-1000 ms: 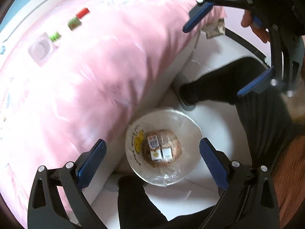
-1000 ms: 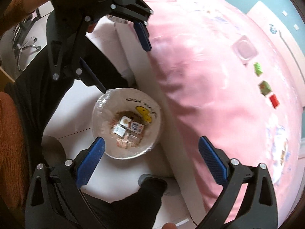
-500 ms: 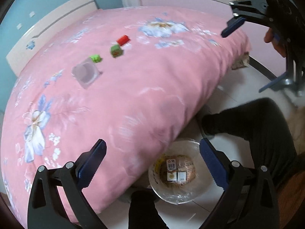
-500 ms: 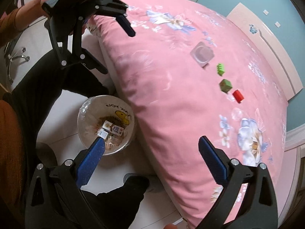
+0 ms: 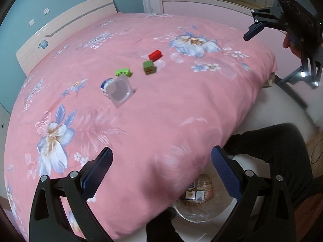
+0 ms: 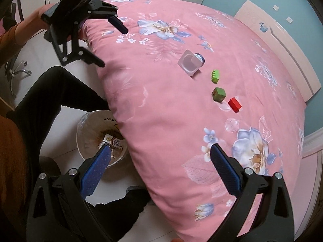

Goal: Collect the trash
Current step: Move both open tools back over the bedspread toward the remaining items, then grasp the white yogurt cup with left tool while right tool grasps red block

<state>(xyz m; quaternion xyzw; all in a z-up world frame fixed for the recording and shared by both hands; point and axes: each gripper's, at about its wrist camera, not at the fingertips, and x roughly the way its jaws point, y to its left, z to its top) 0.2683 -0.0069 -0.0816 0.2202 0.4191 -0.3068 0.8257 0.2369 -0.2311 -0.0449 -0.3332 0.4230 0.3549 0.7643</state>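
Two wide-open grippers, left (image 5: 161, 173) and right (image 6: 160, 168), above pink bed (image 5: 181, 104), lined bin (image 6: 88, 125) below

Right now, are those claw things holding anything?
No. The left gripper and the right gripper are both open and empty above the bed.

Pink bed (image 6: 201, 151): clear cup (image 6: 189, 63), green brick (image 6: 215, 76), green cube (image 6: 219, 94), red block (image 6: 234, 104) in a row mid-bed. Lined bin (image 6: 84, 125) on floor at bed's edge.
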